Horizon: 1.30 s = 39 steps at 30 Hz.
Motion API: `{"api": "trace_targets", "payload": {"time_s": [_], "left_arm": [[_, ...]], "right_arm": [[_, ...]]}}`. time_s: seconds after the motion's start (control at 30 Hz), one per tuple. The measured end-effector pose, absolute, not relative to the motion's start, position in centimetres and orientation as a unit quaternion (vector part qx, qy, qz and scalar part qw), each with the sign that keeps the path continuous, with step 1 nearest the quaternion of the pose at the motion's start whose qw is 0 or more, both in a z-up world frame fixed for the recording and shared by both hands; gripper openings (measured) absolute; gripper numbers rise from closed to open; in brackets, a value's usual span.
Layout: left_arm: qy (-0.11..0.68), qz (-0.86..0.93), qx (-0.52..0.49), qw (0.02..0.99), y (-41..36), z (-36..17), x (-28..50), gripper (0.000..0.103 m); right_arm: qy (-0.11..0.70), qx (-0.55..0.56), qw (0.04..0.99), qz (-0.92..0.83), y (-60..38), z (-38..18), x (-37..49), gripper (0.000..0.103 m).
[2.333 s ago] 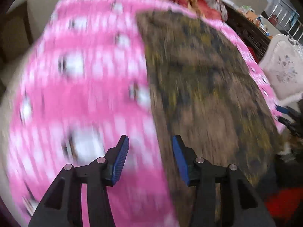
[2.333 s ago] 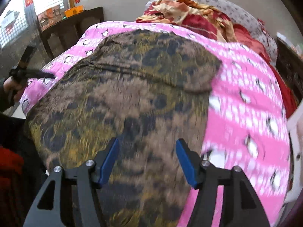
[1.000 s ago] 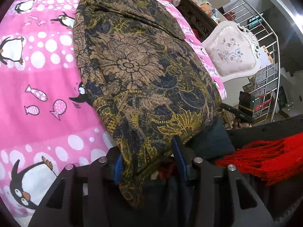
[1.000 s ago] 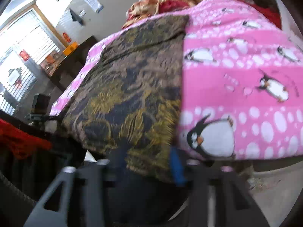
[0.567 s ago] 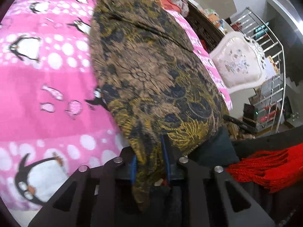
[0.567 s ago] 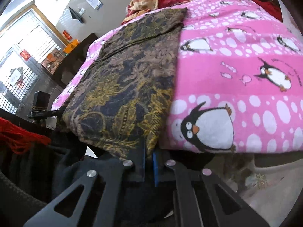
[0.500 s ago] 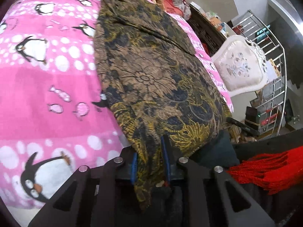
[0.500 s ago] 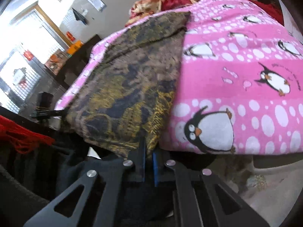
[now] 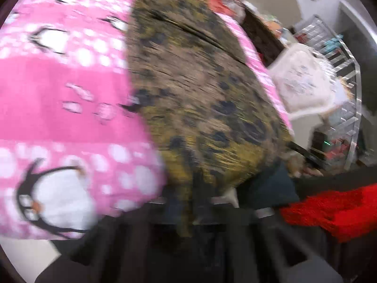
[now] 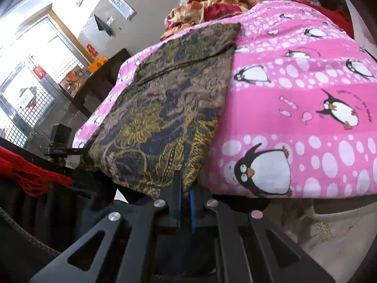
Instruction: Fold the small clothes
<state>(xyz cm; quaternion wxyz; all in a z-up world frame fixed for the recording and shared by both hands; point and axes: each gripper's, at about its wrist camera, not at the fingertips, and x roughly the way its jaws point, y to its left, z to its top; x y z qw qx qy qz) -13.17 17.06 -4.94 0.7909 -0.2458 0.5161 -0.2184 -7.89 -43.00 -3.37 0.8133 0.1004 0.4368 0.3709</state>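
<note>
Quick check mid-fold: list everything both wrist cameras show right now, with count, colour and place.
Patterned garment: one, brown, gold and dark floral, flat on the bed, near hem over the edge.
Penguin blanket: one, pink with white spots, covering the bed.
Crumpled bedding: one heap, red and orange, at the far end of the bed.
Upholstered chair: one, white, beside the bed, blurred.
Metal railing: one, silver, behind the chair.
Fringed cloth: one, red, at the near edge.
Left gripper: black, blurred, pinching the garment's near hem.
Right gripper: black with blue pads, shut on the hem's other corner.
</note>
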Motion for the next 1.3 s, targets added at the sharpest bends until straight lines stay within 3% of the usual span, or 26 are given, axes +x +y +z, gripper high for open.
{"api": "trace_targets", "payload": {"time_s": [0.3,0.53,0.83,1.0,1.13,1.3], "left_arm": [[0.414,-0.223,-0.247,0.847,19.3,2.6,-12.6,0.000],[0.347,-0.279,-0.216,0.869,19.5,10.1,-14.0,0.000],[0.296,-0.374,-0.204,0.855,19.8,15.9,-16.8,0.000],[0.320,-0.345,-0.217,0.855,20.1,14.3,-13.8,0.000],[0.394,-0.247,-0.246,0.850,21.0,9.0,-7.6,0.000],[0.417,-0.193,-0.252,0.851,21.4,6.3,-1.3,0.000]], "right_arm": [[0.322,0.186,0.840,0.396,-45.3,3.3,-7.5,0.004],[0.239,0.170,0.857,0.423,-44.0,10.2,-8.6,0.004],[0.151,0.162,0.873,0.434,-46.3,17.8,-11.6,0.004],[0.158,0.162,0.873,0.432,-46.2,17.7,-10.1,0.004],[0.219,0.174,0.871,0.403,-44.9,13.5,-4.9,0.004],[0.282,0.187,0.875,0.347,-42.2,8.6,2.8,0.004]]}}
